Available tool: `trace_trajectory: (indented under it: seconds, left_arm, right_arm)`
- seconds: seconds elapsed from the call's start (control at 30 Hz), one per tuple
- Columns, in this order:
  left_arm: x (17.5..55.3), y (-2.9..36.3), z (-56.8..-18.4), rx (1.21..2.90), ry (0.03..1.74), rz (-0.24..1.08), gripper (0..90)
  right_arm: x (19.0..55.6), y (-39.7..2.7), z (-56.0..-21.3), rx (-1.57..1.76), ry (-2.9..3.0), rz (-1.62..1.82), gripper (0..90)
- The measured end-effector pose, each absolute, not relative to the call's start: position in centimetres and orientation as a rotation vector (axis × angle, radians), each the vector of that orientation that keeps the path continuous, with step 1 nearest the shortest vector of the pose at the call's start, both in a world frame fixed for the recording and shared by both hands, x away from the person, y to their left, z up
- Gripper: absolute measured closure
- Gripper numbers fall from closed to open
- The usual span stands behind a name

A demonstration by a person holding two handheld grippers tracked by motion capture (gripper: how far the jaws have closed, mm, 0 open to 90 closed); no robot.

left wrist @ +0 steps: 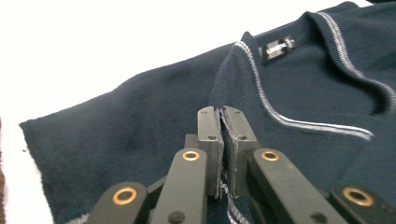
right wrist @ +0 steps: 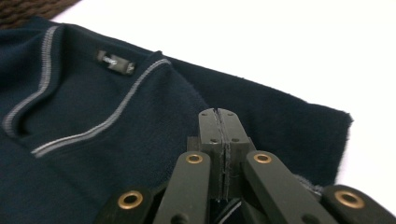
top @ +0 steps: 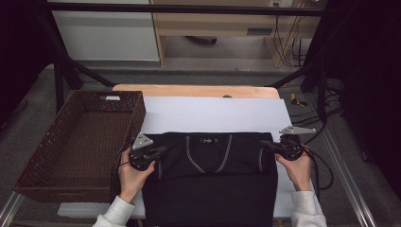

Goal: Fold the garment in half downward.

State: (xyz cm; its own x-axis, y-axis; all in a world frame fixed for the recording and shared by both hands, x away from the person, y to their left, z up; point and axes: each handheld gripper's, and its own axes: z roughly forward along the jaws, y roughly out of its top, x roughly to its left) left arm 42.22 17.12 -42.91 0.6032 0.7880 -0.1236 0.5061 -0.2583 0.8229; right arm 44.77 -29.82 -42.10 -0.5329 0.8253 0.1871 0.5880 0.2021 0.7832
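Observation:
A dark navy sweater (top: 210, 161) with a grey-striped V-neck lies on a white sheet (top: 213, 116), its collar toward the far side. My left gripper (top: 162, 150) is at the sweater's left shoulder. In the left gripper view, this left gripper (left wrist: 219, 112) is shut, with a fold of navy sweater (left wrist: 140, 130) and striped trim pinched between the pads. At the right shoulder is my right gripper (top: 265, 144). The right gripper view shows the right gripper (right wrist: 218, 112) shut on the sweater (right wrist: 116, 154), where the cloth rises into its jaws. A hand holds each gripper.
A large brown wicker basket (top: 35, 156) stands to the left of the sweater, close to the left gripper. The wooden table edge (top: 189, 90) runs beyond the white sheet. Black frame posts and cables stand around the table, at the far left and the right.

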Motion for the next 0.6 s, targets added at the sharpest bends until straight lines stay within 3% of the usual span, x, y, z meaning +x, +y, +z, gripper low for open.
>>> trace_trajectory:
  seconds: [0.4,0.6]
  left_arm:
    - [36.6,18.8,-39.9,1.917,0.918,0.366,86.3]
    - [33.6,19.4,-40.2,1.934,0.883,0.313,86.2]
  right_arm:
    - [39.1,-30.6,-38.4,1.204,2.189,1.32,90.0]
    - [35.9,-30.9,-38.4,1.19,2.195,1.345,90.0]
